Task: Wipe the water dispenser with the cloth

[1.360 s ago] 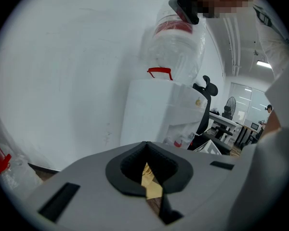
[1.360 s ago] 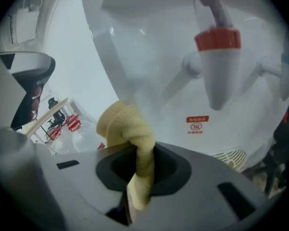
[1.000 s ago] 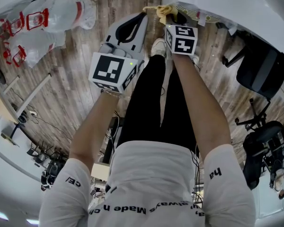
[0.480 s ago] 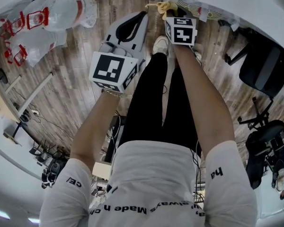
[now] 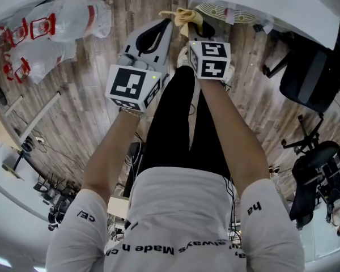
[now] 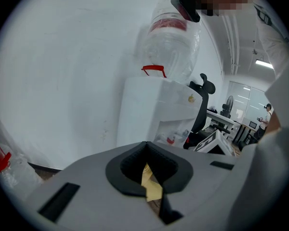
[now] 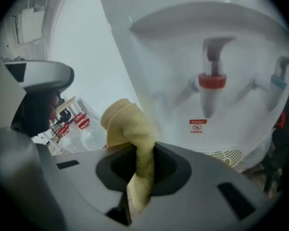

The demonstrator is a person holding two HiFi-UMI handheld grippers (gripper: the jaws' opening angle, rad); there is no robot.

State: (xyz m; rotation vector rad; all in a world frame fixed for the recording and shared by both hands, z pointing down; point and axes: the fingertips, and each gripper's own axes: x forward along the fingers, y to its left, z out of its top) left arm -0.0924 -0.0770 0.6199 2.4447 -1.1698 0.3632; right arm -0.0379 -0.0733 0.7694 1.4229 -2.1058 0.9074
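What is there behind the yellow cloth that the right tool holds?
Behind the yellow towelling cloth, pinched in the right tool, stands the white plastic water dispenser with its red tap. The cloth covers part of the dispenser's lower left front.

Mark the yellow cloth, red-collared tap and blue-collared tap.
Yellow terry cloth [image 7: 129, 123]: right gripper view, upper fold.
Red-collared white tap [image 7: 212, 81]: right gripper view, its collar.
Blue-collared white tap [image 7: 278, 82]: right gripper view, its collar.

"Made" on the white shirt [image 5: 181, 208]
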